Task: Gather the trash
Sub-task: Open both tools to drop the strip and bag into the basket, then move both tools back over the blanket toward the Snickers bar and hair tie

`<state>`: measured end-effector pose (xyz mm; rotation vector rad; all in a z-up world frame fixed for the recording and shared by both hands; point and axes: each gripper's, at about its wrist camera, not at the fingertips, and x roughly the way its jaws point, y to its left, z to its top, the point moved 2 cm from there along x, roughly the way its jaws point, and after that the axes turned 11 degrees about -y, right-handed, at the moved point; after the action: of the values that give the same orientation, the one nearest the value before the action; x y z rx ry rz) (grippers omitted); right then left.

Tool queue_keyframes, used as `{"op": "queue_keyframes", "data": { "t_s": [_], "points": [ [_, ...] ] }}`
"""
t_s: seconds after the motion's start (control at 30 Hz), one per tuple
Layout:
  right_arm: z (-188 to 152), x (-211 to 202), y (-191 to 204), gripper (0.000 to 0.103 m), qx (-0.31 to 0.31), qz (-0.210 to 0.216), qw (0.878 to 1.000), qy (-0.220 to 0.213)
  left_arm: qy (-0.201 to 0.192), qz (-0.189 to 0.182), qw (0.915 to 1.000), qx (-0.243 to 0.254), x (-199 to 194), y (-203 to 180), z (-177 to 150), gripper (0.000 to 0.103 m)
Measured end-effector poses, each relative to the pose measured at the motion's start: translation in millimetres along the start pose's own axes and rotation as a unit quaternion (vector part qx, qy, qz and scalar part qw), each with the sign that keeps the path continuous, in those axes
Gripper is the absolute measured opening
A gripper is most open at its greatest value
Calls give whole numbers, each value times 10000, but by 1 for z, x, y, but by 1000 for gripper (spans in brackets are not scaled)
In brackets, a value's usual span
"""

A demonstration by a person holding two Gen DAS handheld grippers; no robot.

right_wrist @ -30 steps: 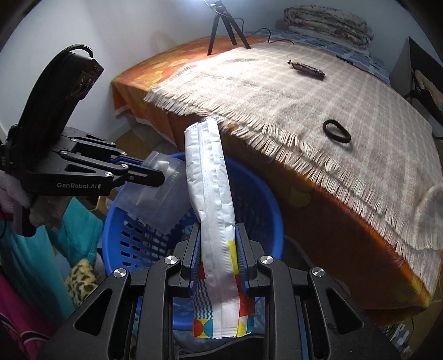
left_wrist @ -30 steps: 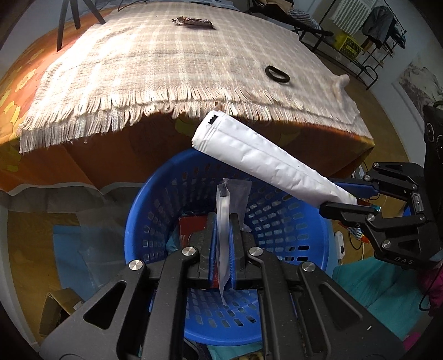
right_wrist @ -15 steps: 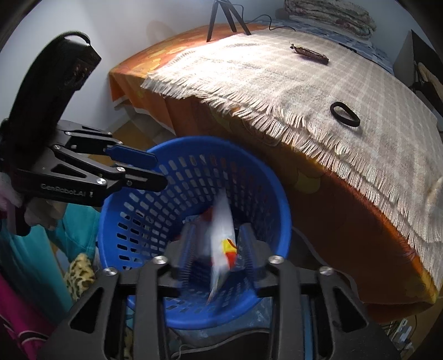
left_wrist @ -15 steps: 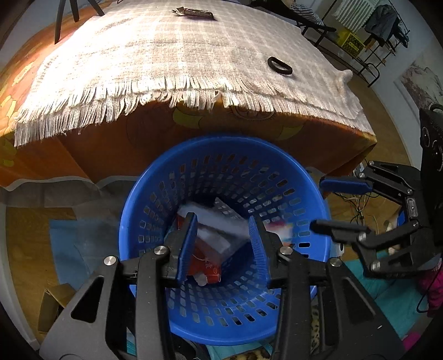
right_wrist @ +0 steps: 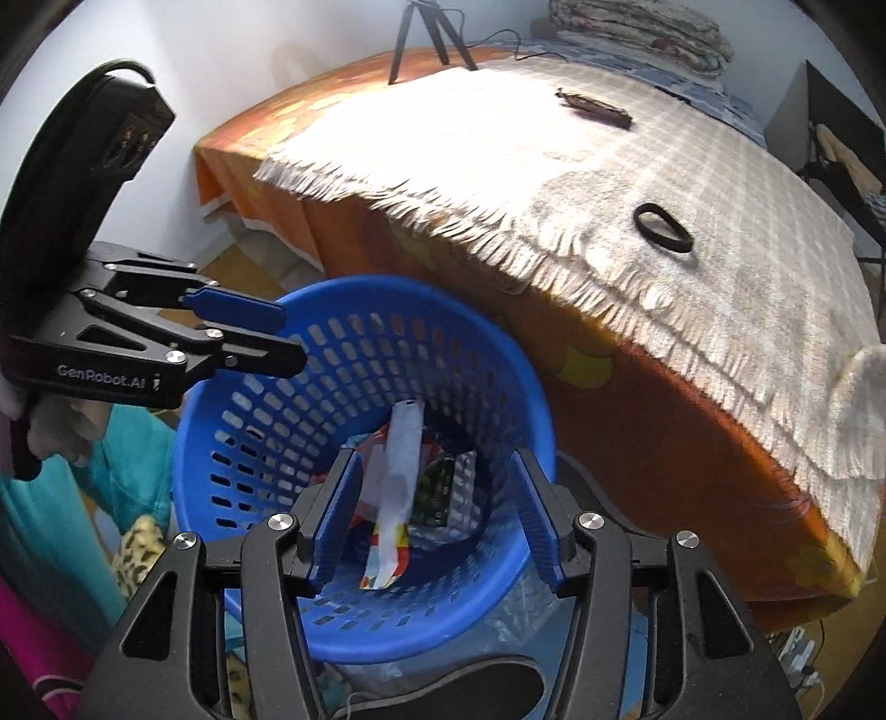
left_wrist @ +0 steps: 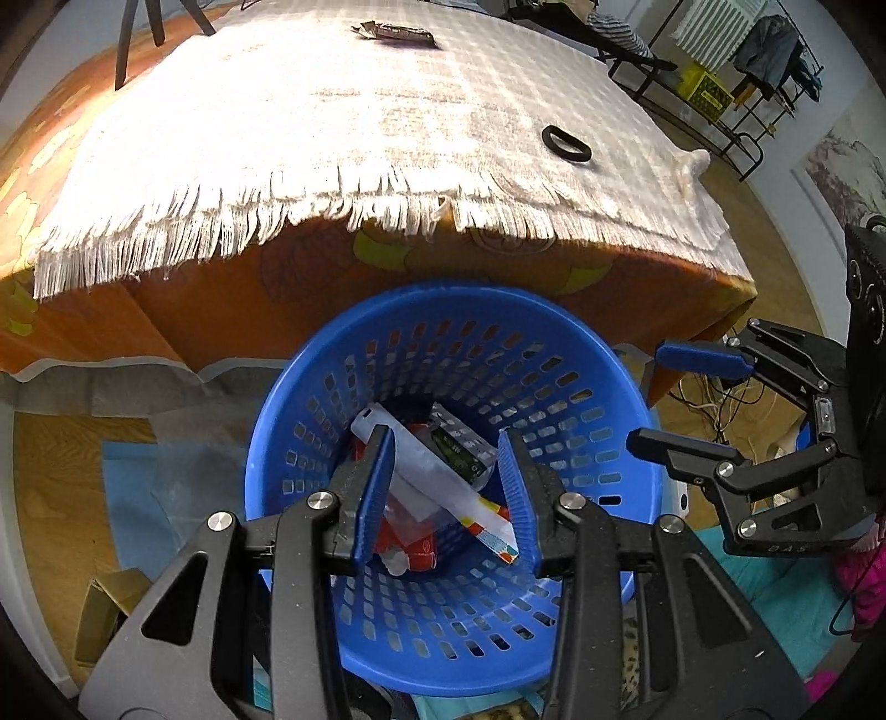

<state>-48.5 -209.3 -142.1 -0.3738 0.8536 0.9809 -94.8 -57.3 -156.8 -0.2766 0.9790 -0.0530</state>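
Observation:
A blue perforated basket (left_wrist: 554, 343) stands on the floor beside the bed; it also shows in the right wrist view (right_wrist: 310, 310). A long white pouch (left_wrist: 437, 487) lies inside it among other wrappers, and shows in the right wrist view (right_wrist: 401, 476) too. My left gripper (left_wrist: 448, 487) is open and empty above the basket. My right gripper (right_wrist: 437, 520) is open and empty above the basket's other side. A dark snack wrapper (left_wrist: 396, 34) lies far back on the bedspread (right_wrist: 595, 108).
A black ring (left_wrist: 566, 144) lies on the fringed cream blanket (left_wrist: 310, 122) near its edge; the ring also shows in the right wrist view (right_wrist: 663, 227). Teal cloth (right_wrist: 61, 498) and a plastic sheet (left_wrist: 183, 471) lie on the floor around the basket. A tripod (right_wrist: 429, 27) stands on the bed.
Both grippers opened. The white pouch fell from my right gripper and the clear bag from my left gripper into the basket.

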Motion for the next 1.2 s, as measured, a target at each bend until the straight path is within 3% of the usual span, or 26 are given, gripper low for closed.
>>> {"op": "queue_keyframes", "data": {
  "t_s": [0.1,0.43,0.5,0.57,0.87,1.2],
  "points": [
    [3,-1,-5,63,52,-254,9997,-50,-33,-1,10000,12,-1,0,5,39],
    [28,-10,-35,64,520,-601,9965,-273,-297,-9,9996,-31,-1,1,53,39],
    [33,-10,-40,64,540,-647,9960,-310,-365,10,9993,-36,0,1,65,45],
    [39,-9,-47,64,572,-713,9952,-351,-453,7,9990,-45,1,3,80,54],
    [67,2,-89,64,964,-580,9926,-465,-830,236,9961,208,13,16,162,54],
    [94,22,-124,64,1092,-340,9923,-472,-854,-147,9957,316,66,29,260,55]
  ]
}}
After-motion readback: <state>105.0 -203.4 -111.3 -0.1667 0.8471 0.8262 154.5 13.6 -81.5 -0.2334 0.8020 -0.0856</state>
